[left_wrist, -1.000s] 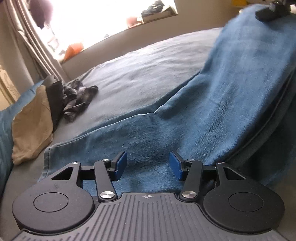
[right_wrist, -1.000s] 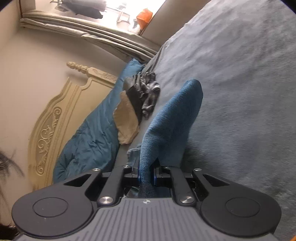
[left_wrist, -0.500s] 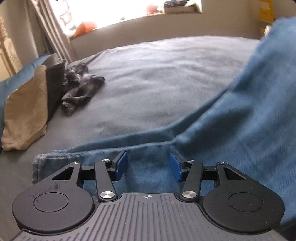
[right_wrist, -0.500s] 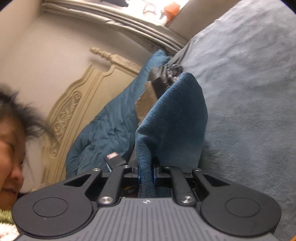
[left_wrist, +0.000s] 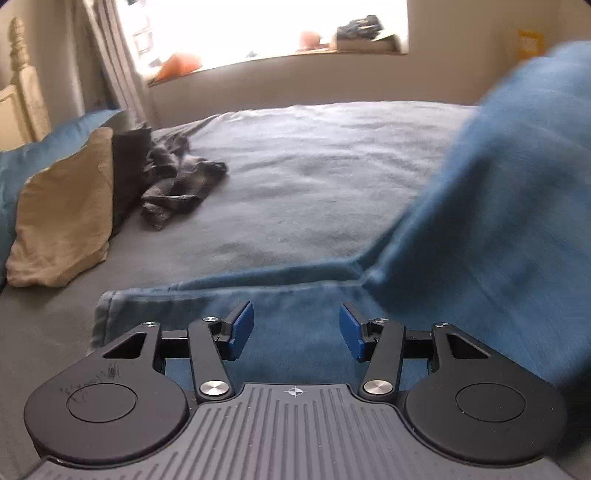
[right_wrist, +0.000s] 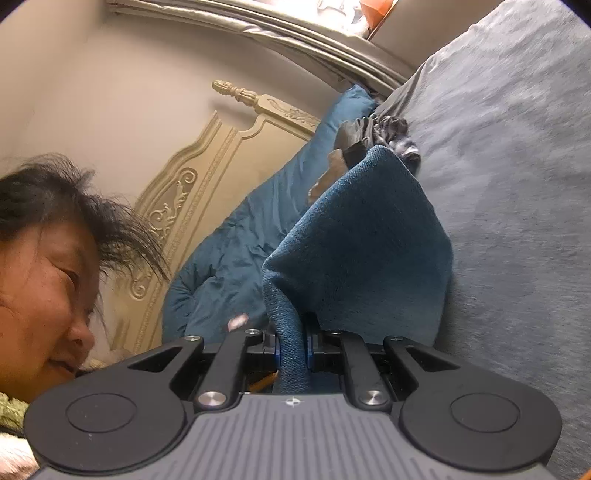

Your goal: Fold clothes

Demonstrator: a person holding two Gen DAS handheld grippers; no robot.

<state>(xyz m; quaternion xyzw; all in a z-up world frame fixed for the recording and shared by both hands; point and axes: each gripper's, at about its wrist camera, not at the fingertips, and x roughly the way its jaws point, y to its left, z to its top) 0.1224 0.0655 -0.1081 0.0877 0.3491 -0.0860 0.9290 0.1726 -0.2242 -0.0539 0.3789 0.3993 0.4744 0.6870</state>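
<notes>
Left wrist view: left gripper [left_wrist: 296,329] held low and level over the blue jeans [left_wrist: 303,332], pointing across the bed [left_wrist: 332,166] toward the window [left_wrist: 273,26]. Blue pads [left_wrist: 242,328] spread wide apart, denim lying beneath the gap; nothing held, and contact with the fabric cannot be told.
- Jeans, near part: lies flat on the bed, hem edge at left just past the left finger, a folded edge running across in front of the pads.
- Jeans, far part: rises steeply at right, blurred, filling the right side of this view.
- Open room: broad stretch of grey-blue bed cover ahead and to the left of the denim.
- Left margin: tan cushion [left_wrist: 62,221], black folded item [left_wrist: 129,173] behind it, crumpled dark grey garment [left_wrist: 177,188] beside that, all well apart from the jeans.

Right wrist view: right gripper [right_wrist: 291,352] tilted, aimed along the bed toward the carved cream headboard [right_wrist: 192,184]. Jaws closed tight on a thick fold of the jeans [right_wrist: 362,240], which passes between the pads and drapes forward in a tent shape.
- Right of the drape: open bed cover.
- Left of the drape: teal duvet [right_wrist: 236,251] against the headboard.
- Lower left: person's face [right_wrist: 44,288], close to the gripper body.
</notes>
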